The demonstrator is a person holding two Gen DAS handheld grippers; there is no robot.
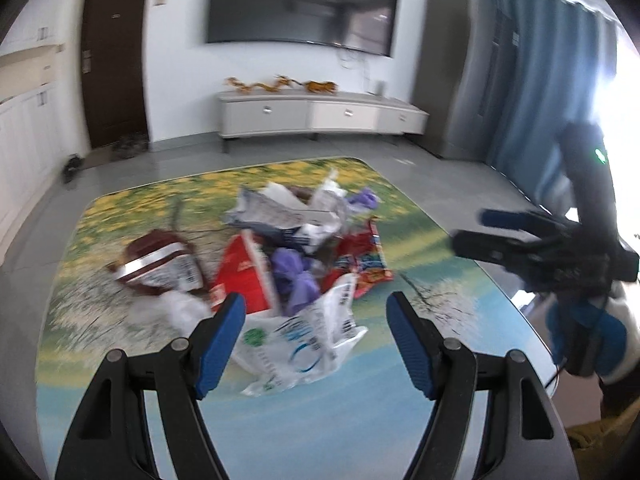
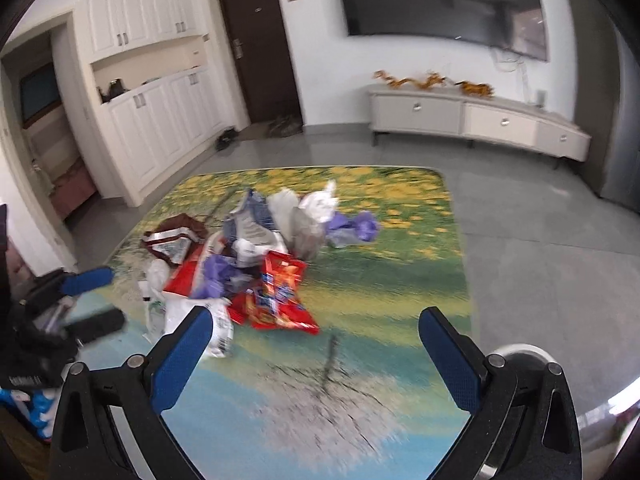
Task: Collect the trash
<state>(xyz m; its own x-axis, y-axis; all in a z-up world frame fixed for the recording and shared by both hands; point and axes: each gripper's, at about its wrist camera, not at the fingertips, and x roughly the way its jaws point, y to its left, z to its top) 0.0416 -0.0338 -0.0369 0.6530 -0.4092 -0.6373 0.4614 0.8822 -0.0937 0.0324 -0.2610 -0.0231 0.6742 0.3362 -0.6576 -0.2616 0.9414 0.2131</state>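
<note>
Your left gripper (image 1: 316, 344) and right gripper (image 2: 316, 360) both have their fingers wide apart, holding nothing, with the trash pile (image 1: 296, 252) just ahead on the table (image 1: 460, 320).

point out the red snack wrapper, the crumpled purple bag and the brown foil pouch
red printed snack wrapper (image 2: 276, 308): right wrist view, on its flat printed face
crumpled purple plastic bag (image 2: 354, 226): right wrist view, on its bunched middle
brown foil pouch with silver band (image 1: 158, 266): left wrist view, on its silver band
</note>
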